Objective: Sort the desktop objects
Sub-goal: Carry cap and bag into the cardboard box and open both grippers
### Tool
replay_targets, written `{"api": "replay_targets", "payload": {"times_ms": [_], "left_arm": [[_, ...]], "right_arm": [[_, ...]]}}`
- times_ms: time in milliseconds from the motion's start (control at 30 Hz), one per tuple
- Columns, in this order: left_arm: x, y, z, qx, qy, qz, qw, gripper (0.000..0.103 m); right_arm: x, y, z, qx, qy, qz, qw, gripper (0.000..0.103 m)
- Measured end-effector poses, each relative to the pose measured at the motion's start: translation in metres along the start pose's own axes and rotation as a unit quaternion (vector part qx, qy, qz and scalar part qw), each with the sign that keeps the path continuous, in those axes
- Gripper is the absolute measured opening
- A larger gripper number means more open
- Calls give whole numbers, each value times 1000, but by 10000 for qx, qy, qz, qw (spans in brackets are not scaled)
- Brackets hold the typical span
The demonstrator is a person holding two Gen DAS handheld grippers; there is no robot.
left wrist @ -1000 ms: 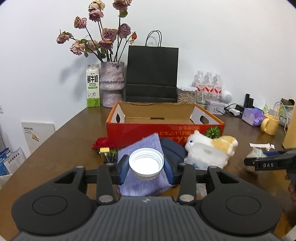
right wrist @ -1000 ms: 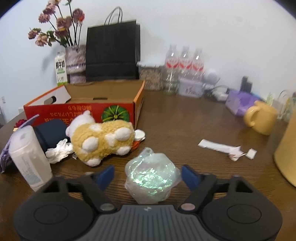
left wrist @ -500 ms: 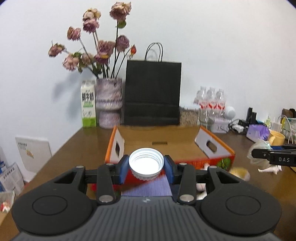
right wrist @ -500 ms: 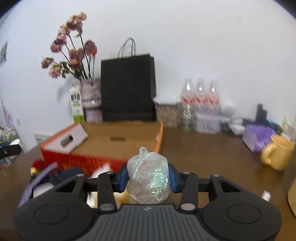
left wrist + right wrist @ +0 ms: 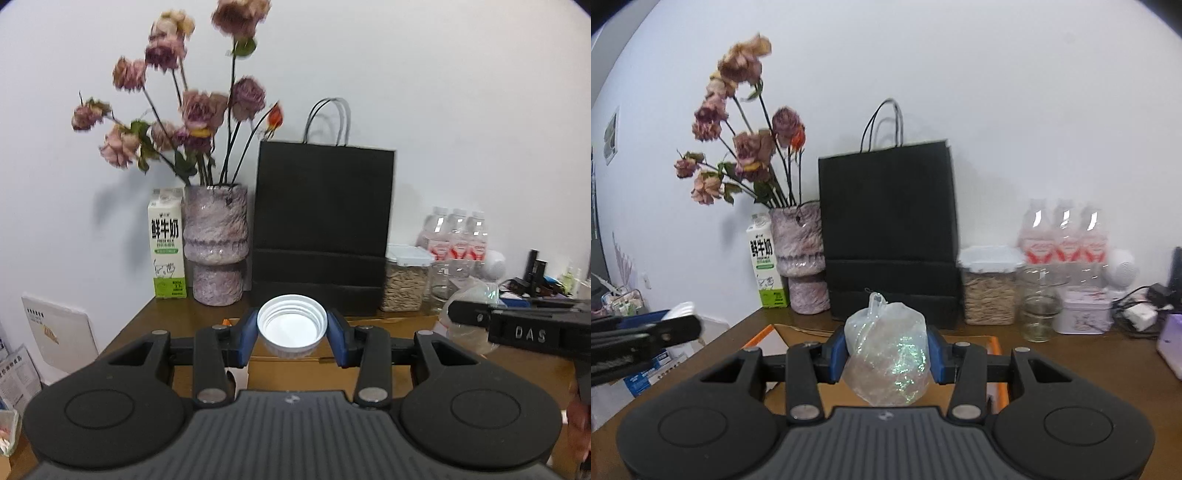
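While both loads hang above the cardboard box point(image 5: 991, 345), my left gripper point(image 5: 292, 329) clamps the white cap point(image 5: 292, 325), right gripper point(image 5: 886, 356) pinches the plastic bag point(image 5: 887, 360) (iridescent). Carrying step; next I lower and release inside, I judge.

The brown wooden bench point(image 5: 1071, 354) carries a black paper bag point(image 5: 890, 236); left of it stand a vase point(image 5: 799, 258) and milk carton point(image 5: 766, 266), right of it a grain jar point(image 5: 990, 288).
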State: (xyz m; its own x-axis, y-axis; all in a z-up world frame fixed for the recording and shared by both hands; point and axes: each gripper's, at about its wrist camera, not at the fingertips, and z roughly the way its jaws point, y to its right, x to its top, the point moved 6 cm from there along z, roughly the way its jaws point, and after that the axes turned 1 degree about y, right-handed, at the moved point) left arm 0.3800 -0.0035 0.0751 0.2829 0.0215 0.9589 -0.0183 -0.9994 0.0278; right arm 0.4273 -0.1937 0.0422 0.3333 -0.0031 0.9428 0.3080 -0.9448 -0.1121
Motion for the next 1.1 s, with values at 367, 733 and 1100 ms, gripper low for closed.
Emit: {"api": "replay_targets", "payload": {"times_ms": [367, 733, 1100], "left_arm": [[-34, -12, 79, 266, -1004, 69, 9946, 40], [-63, -13, 101, 391, -1610, 170, 9860, 41], [-58, -12, 97, 514, -1520, 232, 9868, 88]], "right_arm": [[-23, -3, 78, -147, -823, -38, 9965, 43], [-50, 6, 95, -493, -1318, -139, 9899, 44], [-53, 6, 97, -597, -1443, -209, 9875, 92]]}}
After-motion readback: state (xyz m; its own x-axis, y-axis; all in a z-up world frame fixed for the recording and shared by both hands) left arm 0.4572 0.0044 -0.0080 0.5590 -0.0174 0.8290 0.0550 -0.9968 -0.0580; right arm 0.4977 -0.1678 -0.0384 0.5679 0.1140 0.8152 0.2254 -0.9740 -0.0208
